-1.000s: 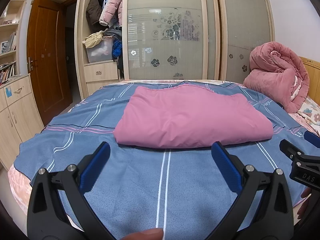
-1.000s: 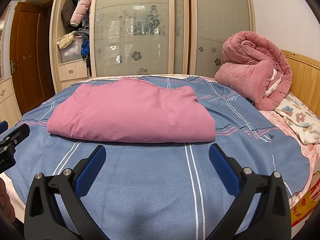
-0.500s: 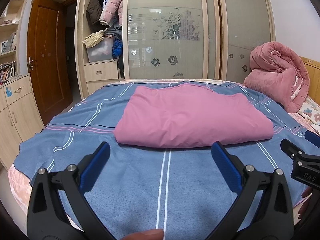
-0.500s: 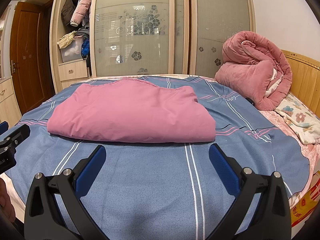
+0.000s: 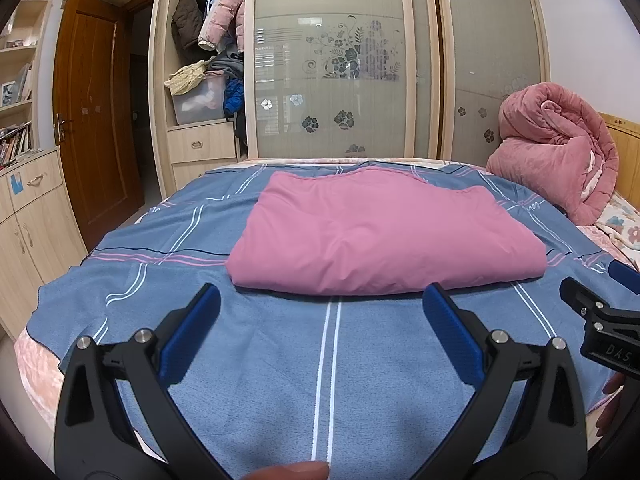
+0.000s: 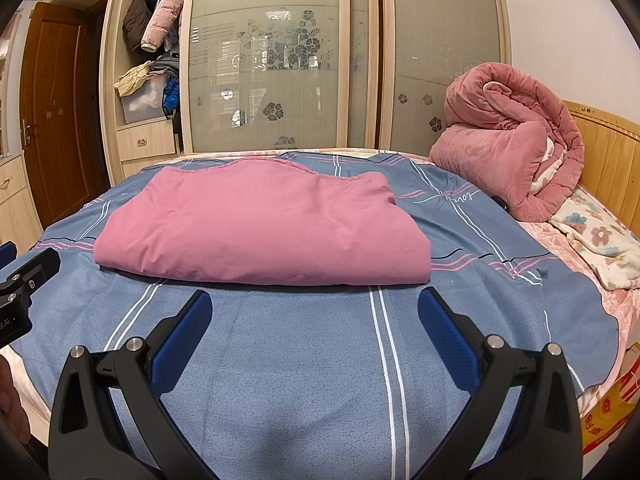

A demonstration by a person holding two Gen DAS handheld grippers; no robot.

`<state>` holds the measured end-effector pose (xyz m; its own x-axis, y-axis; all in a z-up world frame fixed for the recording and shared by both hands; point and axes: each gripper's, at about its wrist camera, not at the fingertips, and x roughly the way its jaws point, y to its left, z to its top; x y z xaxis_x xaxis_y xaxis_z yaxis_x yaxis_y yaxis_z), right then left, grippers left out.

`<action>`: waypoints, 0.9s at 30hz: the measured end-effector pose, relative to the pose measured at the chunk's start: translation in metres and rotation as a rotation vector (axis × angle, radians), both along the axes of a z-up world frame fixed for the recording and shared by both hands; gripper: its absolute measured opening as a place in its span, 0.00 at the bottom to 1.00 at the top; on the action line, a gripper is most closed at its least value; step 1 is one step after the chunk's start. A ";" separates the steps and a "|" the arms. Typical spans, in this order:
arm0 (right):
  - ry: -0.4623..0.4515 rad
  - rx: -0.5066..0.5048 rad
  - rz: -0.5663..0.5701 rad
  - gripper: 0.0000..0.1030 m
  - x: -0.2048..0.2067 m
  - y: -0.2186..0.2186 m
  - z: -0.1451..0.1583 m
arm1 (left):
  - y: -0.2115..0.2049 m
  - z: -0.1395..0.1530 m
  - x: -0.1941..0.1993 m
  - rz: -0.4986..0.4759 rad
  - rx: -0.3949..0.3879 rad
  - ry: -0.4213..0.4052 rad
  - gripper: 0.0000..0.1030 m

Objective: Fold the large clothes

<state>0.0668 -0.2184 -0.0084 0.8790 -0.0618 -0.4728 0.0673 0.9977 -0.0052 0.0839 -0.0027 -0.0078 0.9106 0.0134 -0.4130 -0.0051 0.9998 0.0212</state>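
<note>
Fingers of the left gripper (image 5: 320, 304) and the right gripper (image 6: 314, 306) stand spread wide, blue ribbed pads (image 5: 450, 332) bare, holding nothing, both poised above the near part of the bed (image 6: 304, 352). Mid-bed, beyond both tools and untouched, lies the pink garment (image 5: 380, 236), a smooth, thin-woven cloth folded into a plump rectangle with a rounded near crease and a scalloped far edge. Folding appears finished or nearly so; at most one further halving seems left. Beneath it, a blue sheet (image 5: 256, 340) of fine nap carries white and pink stripes. Far right rests a rolled, fleecy pink quilt (image 6: 508, 140).
</note>
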 end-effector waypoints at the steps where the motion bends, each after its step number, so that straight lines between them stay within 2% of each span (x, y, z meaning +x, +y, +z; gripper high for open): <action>1: 0.000 0.000 0.000 0.99 0.000 0.000 0.000 | -0.001 0.000 0.000 -0.001 0.001 0.000 0.98; 27: 0.003 -0.002 0.001 0.99 0.001 0.000 0.000 | -0.004 0.002 0.001 -0.011 0.016 0.006 0.98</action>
<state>0.0675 -0.2180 -0.0085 0.8778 -0.0623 -0.4750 0.0667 0.9977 -0.0077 0.0852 -0.0069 -0.0061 0.9081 0.0100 -0.4186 0.0060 0.9993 0.0370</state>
